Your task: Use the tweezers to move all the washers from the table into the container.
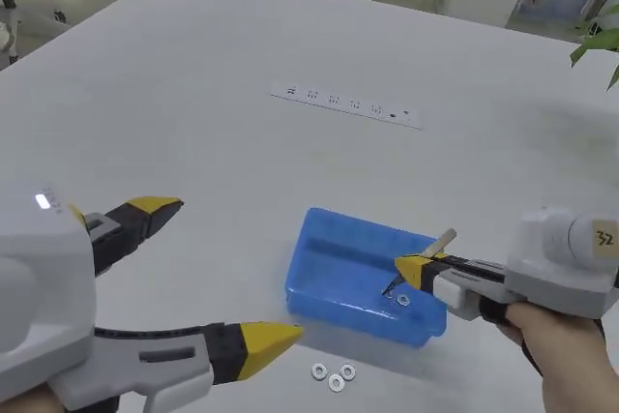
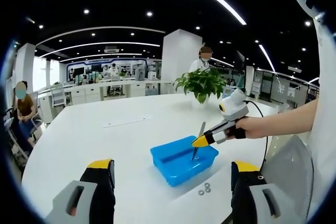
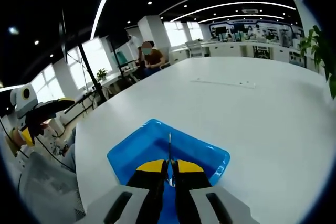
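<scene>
Left gripper [image 1: 218,273]: jaws spread wide, nothing between them, held above the table [image 1: 193,94] at the near left.

Loose washers [image 1: 334,374]: three, clustered on the table just in front of the blue container [image 1: 338,309], not touching it.

Delivered washer [image 1: 403,300]: one, on the container floor by the tweezer tips; cannot tell whether it is pinched or released.

Tweezers [image 1: 443,239]: tilted, tips down inside the container.

Right gripper [image 1: 418,271]: jaws closed tight on the tweezers.

Step judged: depositing one washer. The next move calls for lifting the tips clear of the wall, then lowering them precisely onto the cluster of three.
</scene>
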### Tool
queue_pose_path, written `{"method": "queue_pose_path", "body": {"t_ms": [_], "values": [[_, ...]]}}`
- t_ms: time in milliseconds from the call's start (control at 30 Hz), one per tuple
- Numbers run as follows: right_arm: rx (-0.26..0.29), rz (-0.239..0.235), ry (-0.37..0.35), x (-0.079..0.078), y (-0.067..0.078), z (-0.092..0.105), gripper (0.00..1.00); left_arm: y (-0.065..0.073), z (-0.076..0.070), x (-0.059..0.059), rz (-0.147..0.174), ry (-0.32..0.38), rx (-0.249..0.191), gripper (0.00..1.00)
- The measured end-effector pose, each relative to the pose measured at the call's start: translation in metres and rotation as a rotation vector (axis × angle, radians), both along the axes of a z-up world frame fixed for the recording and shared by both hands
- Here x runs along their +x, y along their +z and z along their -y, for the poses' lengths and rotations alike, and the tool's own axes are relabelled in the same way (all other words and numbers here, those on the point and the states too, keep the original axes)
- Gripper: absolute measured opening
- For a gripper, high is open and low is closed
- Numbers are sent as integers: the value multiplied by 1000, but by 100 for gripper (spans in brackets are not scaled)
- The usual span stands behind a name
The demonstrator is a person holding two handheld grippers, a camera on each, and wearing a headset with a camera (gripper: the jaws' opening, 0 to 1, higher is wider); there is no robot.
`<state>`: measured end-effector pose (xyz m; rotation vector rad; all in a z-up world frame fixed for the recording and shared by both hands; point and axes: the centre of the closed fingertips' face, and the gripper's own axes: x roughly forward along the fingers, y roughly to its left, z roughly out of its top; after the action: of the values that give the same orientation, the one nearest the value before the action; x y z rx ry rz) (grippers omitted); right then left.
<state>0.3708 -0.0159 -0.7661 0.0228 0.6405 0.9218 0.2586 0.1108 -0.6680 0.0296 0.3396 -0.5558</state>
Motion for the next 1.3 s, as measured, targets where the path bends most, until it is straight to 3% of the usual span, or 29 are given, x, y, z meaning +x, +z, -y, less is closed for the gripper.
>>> {"method": "queue_pose_path", "body": {"t_ms": [167, 367, 567, 700, 833, 1000, 1100, 1300], "values": [[-38, 0, 23, 1, -11, 0, 3, 0, -3, 0, 0, 8, 1, 94], [-31, -3, 16, 1, -10, 2, 3, -1, -3, 0, -1, 11, 1, 94], [15, 15, -4, -2, 6, 6, 3, -2, -3, 0, -2, 11, 2, 94], [89, 32, -11, -7, 25, 5, 3, -3, -3, 0, -4, 10, 2, 94], [159, 51, 13, -21, 45, 2, 3, -4, 0, 0, -7, 4, 2, 93], [248, 40, 86, -51, 62, -11, 3, -4, 3, 0, -10, -8, -1, 93], [249, 34, 120, -64, 60, -16, 3, -5, 5, 0, -10, -15, 4, 93], [191, 7, 197, -84, 41, -26, 3, -5, 8, 0, -11, -28, 8, 93]]}}
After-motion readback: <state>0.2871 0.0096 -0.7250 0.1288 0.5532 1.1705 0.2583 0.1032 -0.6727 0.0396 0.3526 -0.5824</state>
